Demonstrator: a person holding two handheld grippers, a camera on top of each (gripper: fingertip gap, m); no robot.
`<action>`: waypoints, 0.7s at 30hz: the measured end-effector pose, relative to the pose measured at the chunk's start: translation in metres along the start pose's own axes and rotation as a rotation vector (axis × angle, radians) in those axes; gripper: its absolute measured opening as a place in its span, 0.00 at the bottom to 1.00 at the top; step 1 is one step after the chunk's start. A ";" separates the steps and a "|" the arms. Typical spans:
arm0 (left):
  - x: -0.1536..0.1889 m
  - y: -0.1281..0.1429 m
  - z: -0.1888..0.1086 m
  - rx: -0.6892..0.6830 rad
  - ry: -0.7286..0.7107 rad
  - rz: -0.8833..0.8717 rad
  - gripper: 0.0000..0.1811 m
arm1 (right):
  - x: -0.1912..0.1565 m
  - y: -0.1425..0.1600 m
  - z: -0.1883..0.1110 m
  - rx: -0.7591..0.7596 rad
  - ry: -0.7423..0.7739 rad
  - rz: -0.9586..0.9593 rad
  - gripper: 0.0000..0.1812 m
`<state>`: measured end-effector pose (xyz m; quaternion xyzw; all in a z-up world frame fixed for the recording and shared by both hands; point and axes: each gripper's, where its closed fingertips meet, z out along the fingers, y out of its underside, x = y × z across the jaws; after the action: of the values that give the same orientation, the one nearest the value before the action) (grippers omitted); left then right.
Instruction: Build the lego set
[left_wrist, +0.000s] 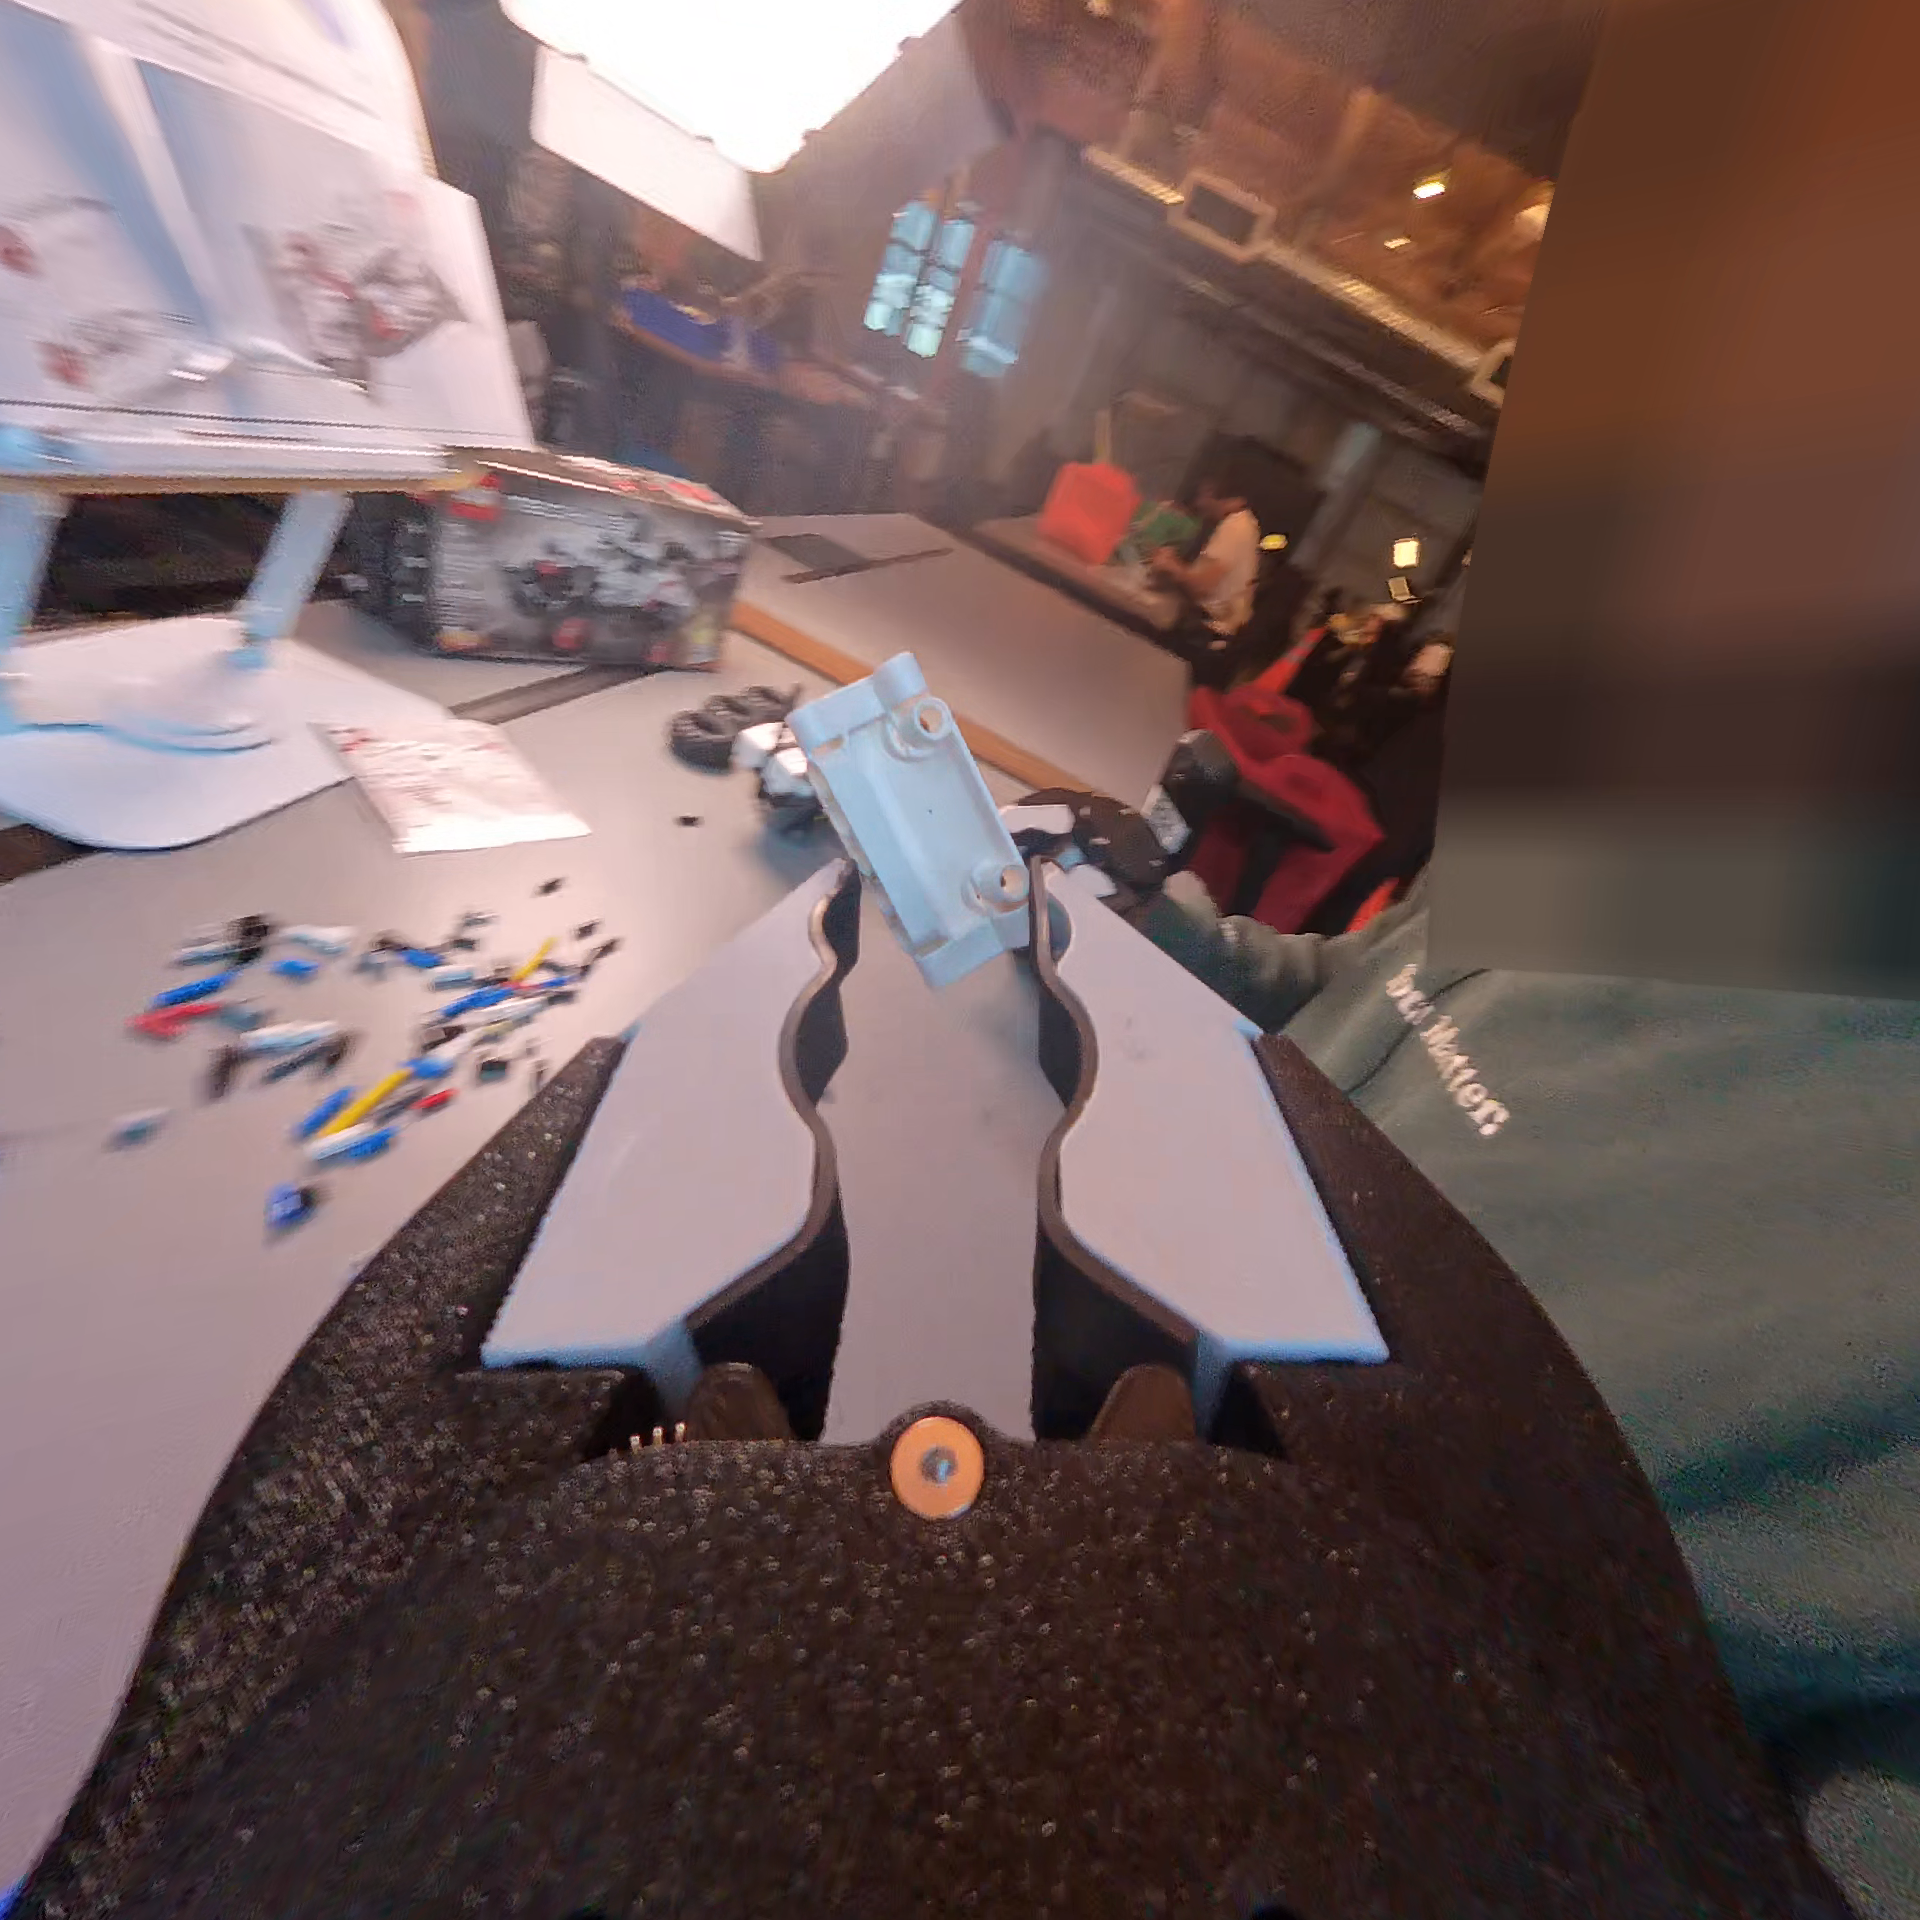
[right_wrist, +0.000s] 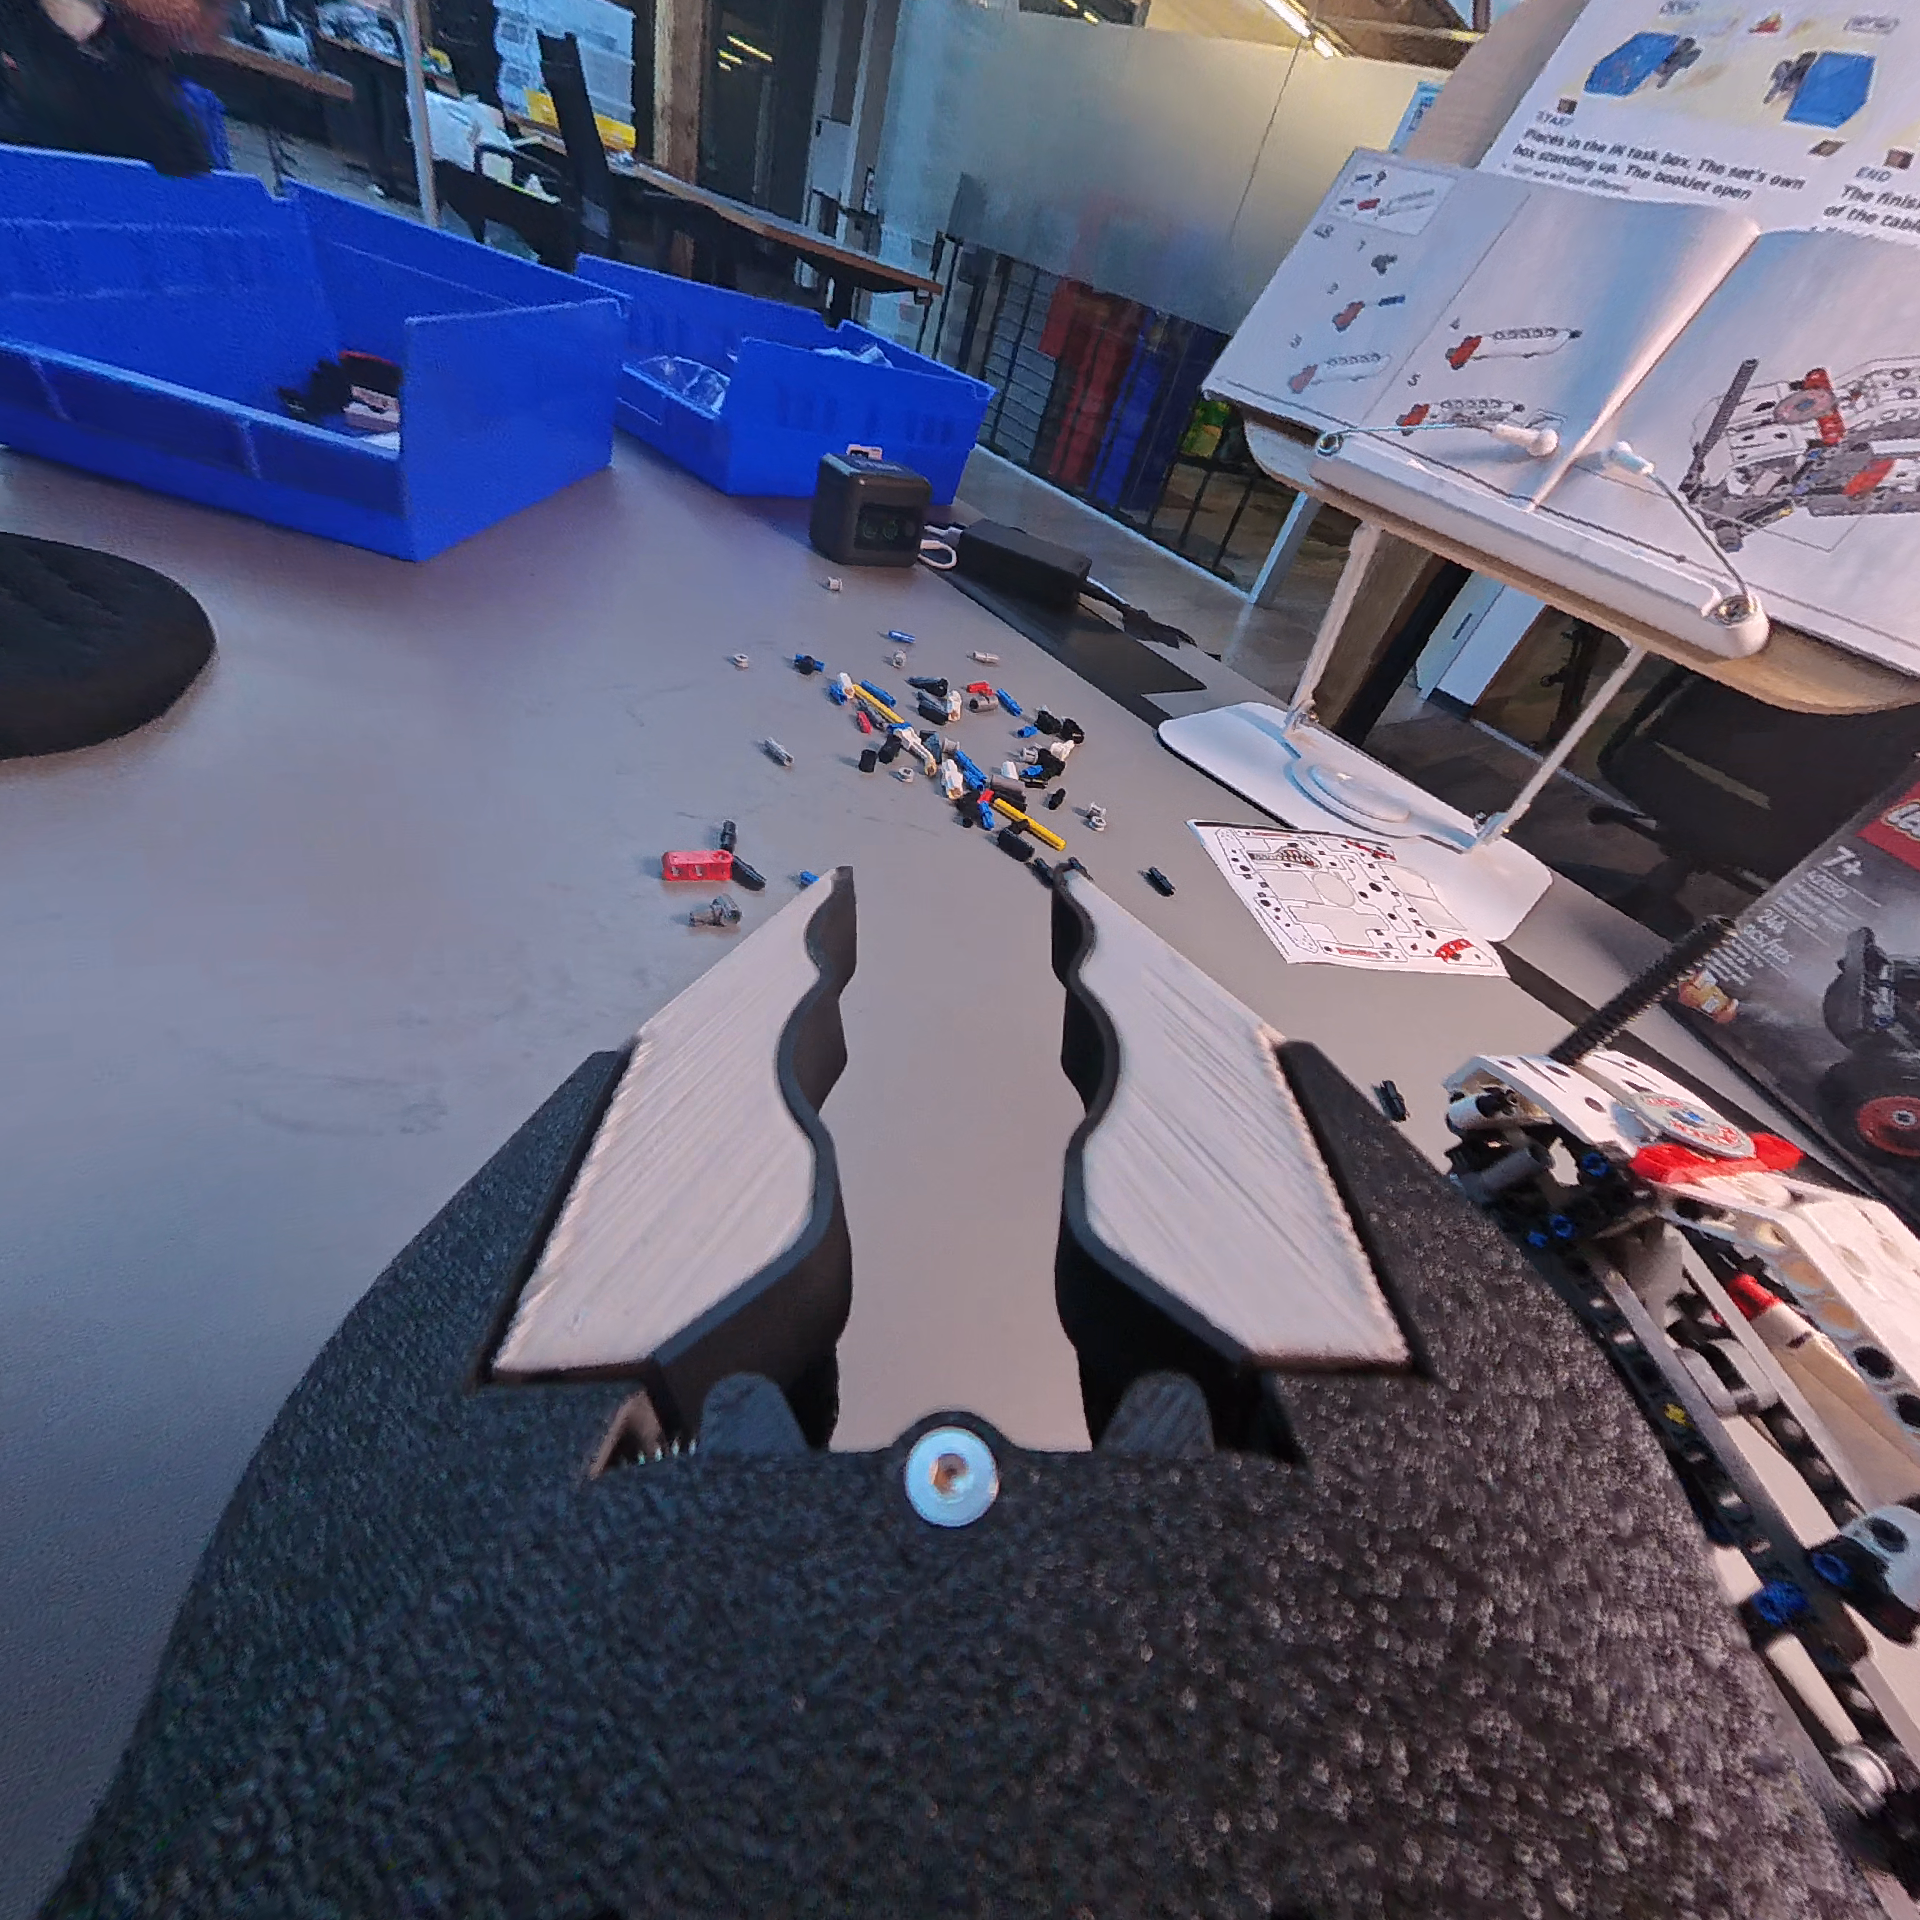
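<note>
A grey table top (right_wrist: 436, 831) is seen in a large workshop hall. Two blue storage bins (right_wrist: 436, 416) are set at its far edge. Long wooden workbenches (left_wrist: 748, 364) are ranged along the far side, beneath tall windows (left_wrist: 945, 281). A bright light panel (left_wrist: 727, 73) is hung overhead. A frosted partition (right_wrist: 1122, 177) is seen behind the bins.

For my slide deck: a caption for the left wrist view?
Left hand-held gripper holding a grey lego part above the table, loose pieces alongside.
</note>
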<state>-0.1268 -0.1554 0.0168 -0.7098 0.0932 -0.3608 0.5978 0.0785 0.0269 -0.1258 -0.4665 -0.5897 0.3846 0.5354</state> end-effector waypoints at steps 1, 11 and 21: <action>0.010 0.010 0.020 -0.002 0.072 -0.027 0.17 | -0.004 -0.003 0.001 0.001 -0.014 -0.014 0.21; 0.070 0.191 0.179 -0.493 0.581 -0.323 0.18 | -0.091 -0.020 -0.001 -0.149 -0.547 -0.324 0.31; -0.001 0.169 0.184 -0.435 0.170 -0.049 0.20 | -0.072 0.028 0.009 -0.339 -0.536 -0.238 0.04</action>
<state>0.0381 -0.0560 -0.1428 -0.7909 0.2016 -0.4050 0.4120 0.0726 -0.0342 -0.1728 -0.3589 -0.8154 0.3250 0.3172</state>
